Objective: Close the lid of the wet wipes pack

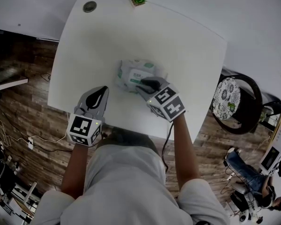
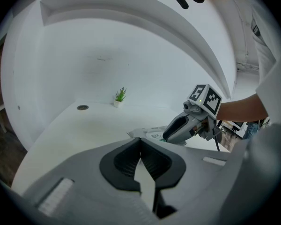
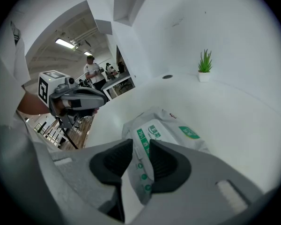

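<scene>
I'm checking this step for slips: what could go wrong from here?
The left gripper is shut and off the pack, so the pack may slide on the table when the right gripper pushes. The right jaws stand slightly apart at the pack's near end, so they may pinch the pack rather than press it flat.

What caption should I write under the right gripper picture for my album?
Right gripper, jaws slightly apart, at the wet wipes pack on a white table with a tiny plant.

Wet wipes pack (image 1: 131, 71) near edge hidden under right tool (image 1: 144, 86), print too small to read
</scene>
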`<action>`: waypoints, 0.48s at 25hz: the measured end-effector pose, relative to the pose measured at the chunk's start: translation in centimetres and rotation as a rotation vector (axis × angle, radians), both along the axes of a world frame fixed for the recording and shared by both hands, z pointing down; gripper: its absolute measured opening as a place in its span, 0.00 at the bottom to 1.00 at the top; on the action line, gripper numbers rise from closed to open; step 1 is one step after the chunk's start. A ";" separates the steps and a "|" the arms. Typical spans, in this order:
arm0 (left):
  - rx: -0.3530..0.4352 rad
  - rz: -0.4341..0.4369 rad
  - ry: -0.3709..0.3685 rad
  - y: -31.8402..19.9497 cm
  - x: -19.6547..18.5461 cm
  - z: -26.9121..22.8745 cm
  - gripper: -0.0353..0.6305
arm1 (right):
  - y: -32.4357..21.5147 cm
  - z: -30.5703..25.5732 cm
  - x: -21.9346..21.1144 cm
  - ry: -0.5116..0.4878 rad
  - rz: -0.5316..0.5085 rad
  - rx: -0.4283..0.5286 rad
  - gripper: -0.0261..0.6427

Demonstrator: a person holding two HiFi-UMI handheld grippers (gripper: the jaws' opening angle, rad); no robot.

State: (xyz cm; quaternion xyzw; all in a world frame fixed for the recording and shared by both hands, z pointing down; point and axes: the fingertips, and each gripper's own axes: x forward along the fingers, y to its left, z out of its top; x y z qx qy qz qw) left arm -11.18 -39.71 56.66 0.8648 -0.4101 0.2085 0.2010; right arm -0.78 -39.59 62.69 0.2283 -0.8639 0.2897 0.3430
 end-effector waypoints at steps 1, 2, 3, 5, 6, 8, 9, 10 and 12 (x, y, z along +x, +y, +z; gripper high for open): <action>-0.001 0.000 0.000 0.0 0.0 0.0 0.05 | 0.0 0.1 0.1 -0.003 0.004 -0.003 0.21; -0.002 0.000 0.000 0.0 0.0 0.1 0.05 | -0.1 0.2 0.1 -0.009 0.009 -0.006 0.21; -0.003 -0.001 -0.001 0.1 0.0 0.1 0.05 | -0.1 0.2 0.1 -0.014 0.013 -0.007 0.21; -0.007 -0.002 -0.002 0.2 0.0 0.2 0.05 | -0.1 0.2 0.1 -0.013 0.016 -0.001 0.21; -0.009 -0.001 -0.002 0.2 0.0 0.3 0.05 | -0.1 0.2 0.1 -0.005 0.016 0.004 0.21; -0.010 -0.001 -0.001 0.2 0.1 0.3 0.05 | -0.3 0.3 0.1 0.019 0.012 0.017 0.18; -0.010 -0.002 -0.002 0.2 0.1 0.3 0.05 | -0.3 0.3 0.1 0.029 0.008 0.021 0.17; -0.010 -0.002 -0.002 0.3 0.1 0.3 0.05 | -0.3 0.4 0.2 0.034 0.003 0.021 0.17; -0.008 -0.004 -0.002 0.3 0.0 0.3 0.05 | -0.3 0.5 0.3 0.035 -0.001 0.019 0.17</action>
